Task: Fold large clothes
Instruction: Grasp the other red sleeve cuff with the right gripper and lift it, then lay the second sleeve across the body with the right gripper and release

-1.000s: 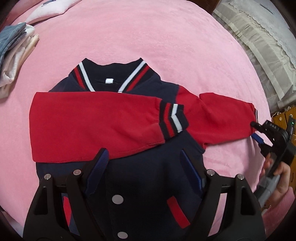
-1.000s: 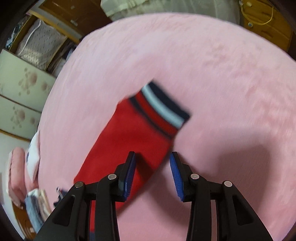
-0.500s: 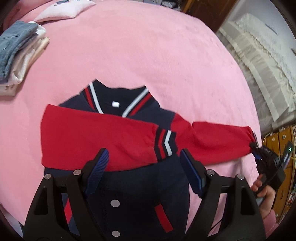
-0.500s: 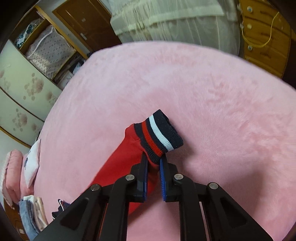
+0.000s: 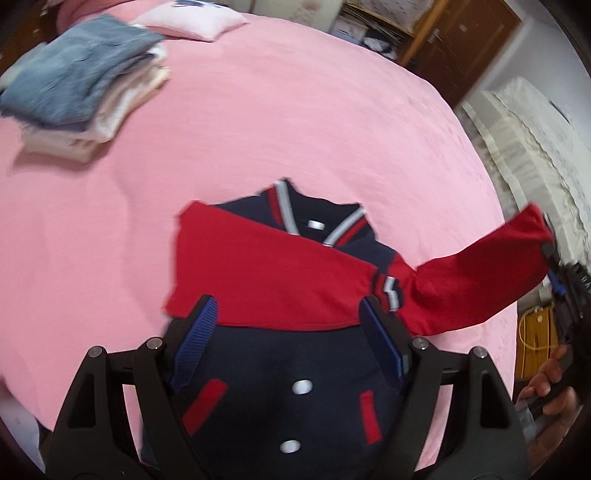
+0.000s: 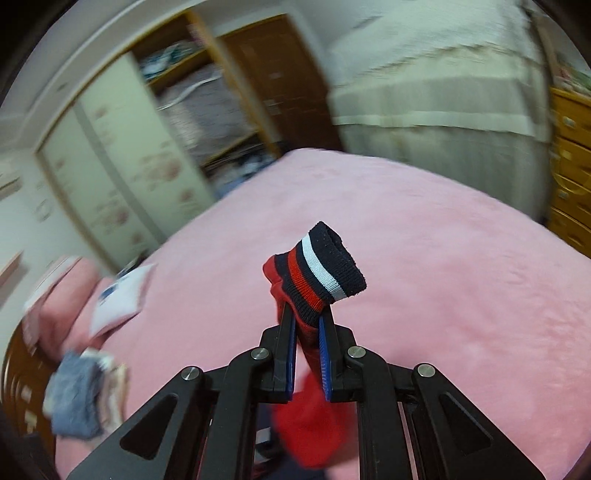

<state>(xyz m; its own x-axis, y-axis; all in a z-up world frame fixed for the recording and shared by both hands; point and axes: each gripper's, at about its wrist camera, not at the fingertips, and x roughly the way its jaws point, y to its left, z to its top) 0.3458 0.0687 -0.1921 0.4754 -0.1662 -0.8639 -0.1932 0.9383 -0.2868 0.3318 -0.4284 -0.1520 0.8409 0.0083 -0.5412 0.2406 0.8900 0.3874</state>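
Observation:
A navy varsity jacket (image 5: 280, 373) with red sleeves lies face up on the pink bed (image 5: 295, 122). One red sleeve (image 5: 266, 280) is folded across its chest. My left gripper (image 5: 288, 343) is open and empty above the jacket's body. My right gripper (image 6: 307, 332) is shut on the other red sleeve just behind its striped cuff (image 6: 321, 273) and holds it lifted off the bed. In the left wrist view that raised sleeve (image 5: 480, 273) slopes up to the right gripper (image 5: 554, 269) at the right edge.
A stack of folded clothes (image 5: 77, 96) with jeans on top sits at the bed's far left, with a pink pillow (image 5: 192, 18) behind it. A wardrobe (image 6: 155, 129) and a white-covered bed (image 6: 443, 74) stand beyond the bed. Wooden drawers (image 6: 569, 173) are at right.
My right gripper closed on the sleeve near the cuff and lifted it off the bed. My left gripper drew back and tilted up, still open.

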